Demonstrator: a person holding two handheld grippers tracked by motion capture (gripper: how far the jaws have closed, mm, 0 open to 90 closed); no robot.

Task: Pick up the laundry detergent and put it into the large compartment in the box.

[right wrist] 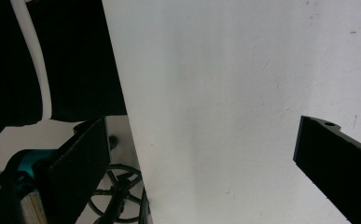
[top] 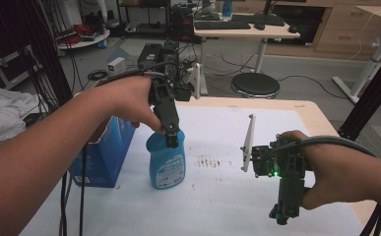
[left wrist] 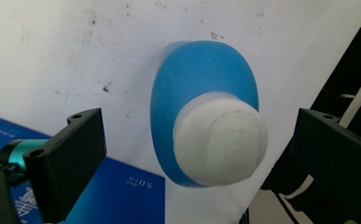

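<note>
Bottle: blue bottle [top: 167,162] with a white cap [left wrist: 220,137] stands upright on the counter [top: 217,196], directly under the left tool [top: 172,140]; its long axis runs vertical, cap end pointing up at the tool.
Bottle from the left gripper view: seen from above, cap nearest the camera, blue shoulder [left wrist: 201,74] behind it; the cap sits between the two black jaws, nearer the jaw at the view's right than the one at its left.
Left tool: points straight down over the bottle's top, jaws spread wide with clear gaps to the cap on both sides, gripping nothing.
Contact: in the high view the tool tip overlaps the bottle's neck; I cannot tell whether it touches.
Label: pale printed label [top: 171,167] on the bottle's front, text too small to read.
Box: blue carton [top: 104,152] stands on the counter just beside the bottle, on the left tool's outer side; its blue printed face [left wrist: 122,196] lies below the bottle in the left gripper view.
Right tool: right tool [top: 282,216] is well apart from the bottle, off to its right near the counter's front, pointing down toward the near edge; jaws stand wide apart with bare white surface between them, nothing held.
Counter: white sheet with a patch of dark specks [top: 208,161] between bottle and right tool.
</note>
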